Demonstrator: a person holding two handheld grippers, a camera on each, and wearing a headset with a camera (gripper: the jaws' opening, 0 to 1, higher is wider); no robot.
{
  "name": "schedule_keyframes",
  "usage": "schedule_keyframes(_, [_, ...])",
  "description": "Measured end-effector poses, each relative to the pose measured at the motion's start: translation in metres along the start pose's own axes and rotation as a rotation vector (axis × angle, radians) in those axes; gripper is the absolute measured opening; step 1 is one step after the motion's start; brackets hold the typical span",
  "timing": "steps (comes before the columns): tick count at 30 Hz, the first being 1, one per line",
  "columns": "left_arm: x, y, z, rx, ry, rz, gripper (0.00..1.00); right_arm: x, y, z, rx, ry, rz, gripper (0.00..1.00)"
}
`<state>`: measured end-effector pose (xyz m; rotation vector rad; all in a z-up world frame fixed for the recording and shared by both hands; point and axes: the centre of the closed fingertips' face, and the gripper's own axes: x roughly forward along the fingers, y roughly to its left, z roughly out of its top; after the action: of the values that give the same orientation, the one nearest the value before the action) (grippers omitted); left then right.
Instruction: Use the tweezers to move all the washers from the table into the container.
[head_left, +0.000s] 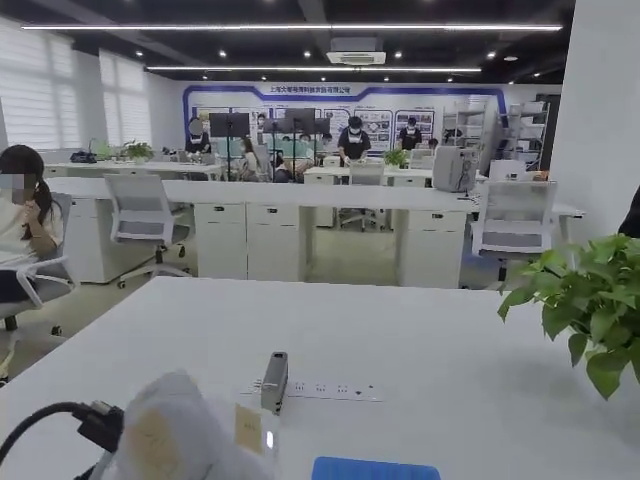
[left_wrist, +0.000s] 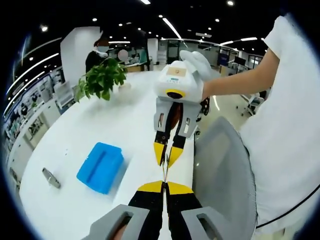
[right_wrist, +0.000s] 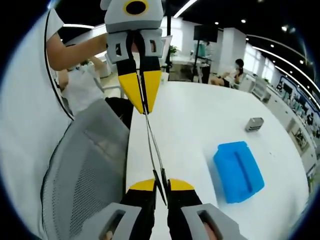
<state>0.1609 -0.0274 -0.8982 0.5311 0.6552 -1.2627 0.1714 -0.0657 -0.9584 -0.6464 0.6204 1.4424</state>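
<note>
Left gripper: its yellow-tipped jaws rose at 6 o'clock of the left gripper view, pressed together on one end of the tweezers; in the right gripper view the left gripper hung at 12 o'clock, jaws pinched on that same end
Right gripper: its jaws stood at 6 o'clock of the right gripper view, drawn close on the other end of the tweezers; in the left gripper view the right gripper faced the camera at centre, tips meeting on the thin metal
Tweezers: spanned from one gripper to the other; the two arms spread slightly toward the right gripper
Container: blue and rectangular, on the white table; at 8 o'clock of the tweezers in the left gripper view; the container sat at 4 o'clock of them in the right gripper view, apart from both grippers; the container showed at the 6 o'clock edge of the head view
Adapter: grey, standing at one end of a white power strip; at 11 o'clock of the container in the head view
Plant: green and leafy, at 3 o'clock of the head view
Chair: grey mesh, at 8 o'clock of the right gripper view, just beside the table's edge
</note>
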Motion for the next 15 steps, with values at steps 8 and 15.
schedule_keyframes(8, [0.026, 0.007, -0.033, 0.115, 0.195, 0.026, 0.00, 0.013, -0.007, -0.018, -0.011, 0.061, -0.005, 0.02])
schedule_keyframes(15, [0.049, 0.024, -0.051, 0.151, 0.250, 0.049, 0.00, 0.024, -0.020, -0.035, 0.004, 0.088, -0.028, 0.02])
